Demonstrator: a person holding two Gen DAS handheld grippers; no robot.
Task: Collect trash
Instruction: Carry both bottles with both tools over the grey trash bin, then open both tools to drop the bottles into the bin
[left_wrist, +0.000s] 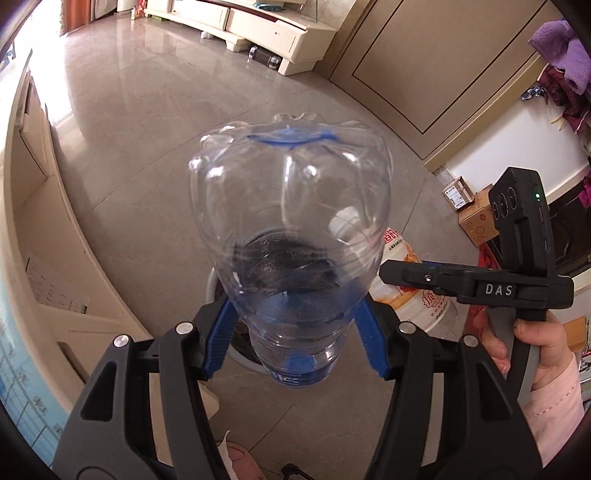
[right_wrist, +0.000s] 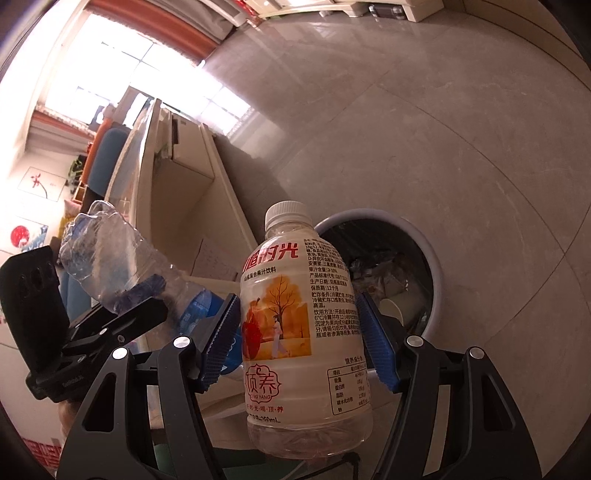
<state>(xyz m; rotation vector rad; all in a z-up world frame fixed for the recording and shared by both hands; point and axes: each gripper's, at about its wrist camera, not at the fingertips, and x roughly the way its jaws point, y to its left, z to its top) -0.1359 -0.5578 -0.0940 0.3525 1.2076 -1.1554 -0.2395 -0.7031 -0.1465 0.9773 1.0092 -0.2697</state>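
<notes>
My left gripper (left_wrist: 295, 332) is shut on a clear empty water bottle (left_wrist: 291, 206) with a blue label, its bottom pointing away from me, held above the white trash bin (left_wrist: 212, 284). My right gripper (right_wrist: 299, 332) is shut on a small white-capped juice bottle (right_wrist: 303, 332) with an orange tree label, held upright beside the bin (right_wrist: 436, 266), which holds a black liner and several bits of trash. The right gripper and juice bottle (left_wrist: 402, 291) show in the left wrist view; the left gripper's water bottle (right_wrist: 122, 258) shows in the right wrist view.
A cream cabinet (left_wrist: 33, 229) stands left of the bin. A TV stand (left_wrist: 266, 33) sits at the far wall across grey floor tiles. Cardboard boxes (left_wrist: 476, 218) and clothes (left_wrist: 565, 74) lie at the right.
</notes>
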